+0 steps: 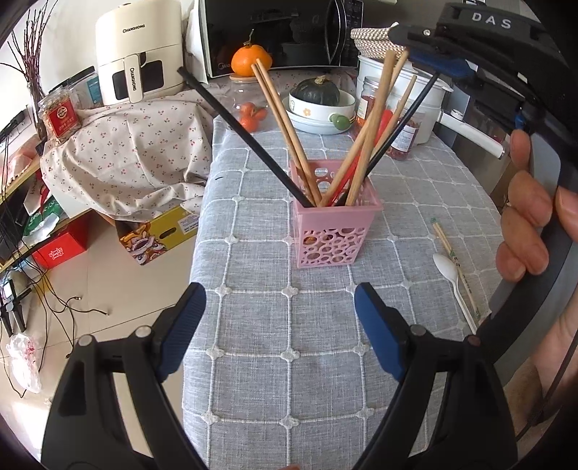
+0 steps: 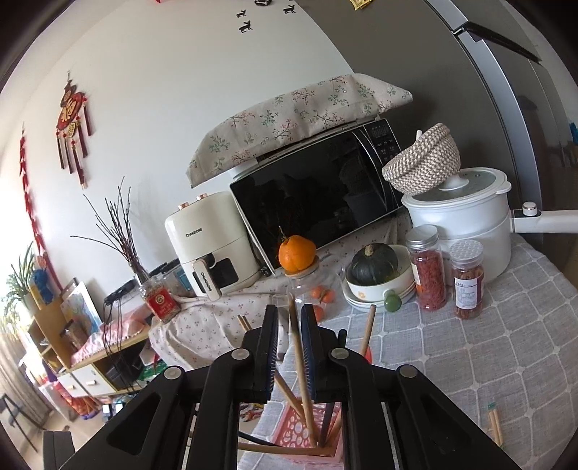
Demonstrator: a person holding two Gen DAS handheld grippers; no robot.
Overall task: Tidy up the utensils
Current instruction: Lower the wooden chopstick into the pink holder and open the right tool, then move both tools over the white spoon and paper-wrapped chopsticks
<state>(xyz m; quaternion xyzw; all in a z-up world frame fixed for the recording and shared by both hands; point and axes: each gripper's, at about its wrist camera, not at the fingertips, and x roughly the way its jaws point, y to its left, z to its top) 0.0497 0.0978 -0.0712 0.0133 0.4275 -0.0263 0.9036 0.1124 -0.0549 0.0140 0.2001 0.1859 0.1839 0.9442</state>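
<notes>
On the grey quilted tablecloth (image 1: 289, 325), near its middle, a pink square plastic holder with circle cut-outs (image 1: 334, 231), standing upright and holding several utensils that fan outward: light wooden chopsticks (image 1: 285, 130), two black chopsticks (image 1: 245, 137) and a red utensil (image 1: 348, 170) half hidden among them. Straight ahead of the left gripper (image 1: 280, 321), which hangs low over the cloth with blue-padded jaws spread wide and nothing between them, well short of the holder. Directly above the holder, the right gripper (image 2: 289, 347), jaws drawn close around one upright wooden chopstick (image 2: 300, 361) whose lower end reaches down into the holder; actual contact of the pads with the stick not clear from either view. To the right of the holder, flat on the cloth and apart from both grippers, a white plastic spoon (image 1: 453, 285) just beside a paper-sleeved pair of wooden chopsticks (image 1: 455, 267). Behind, at the far end of the table, a dark green squash in a white bowl (image 1: 319, 97), an orange (image 1: 251, 59), a black microwave (image 1: 281, 32).
</notes>
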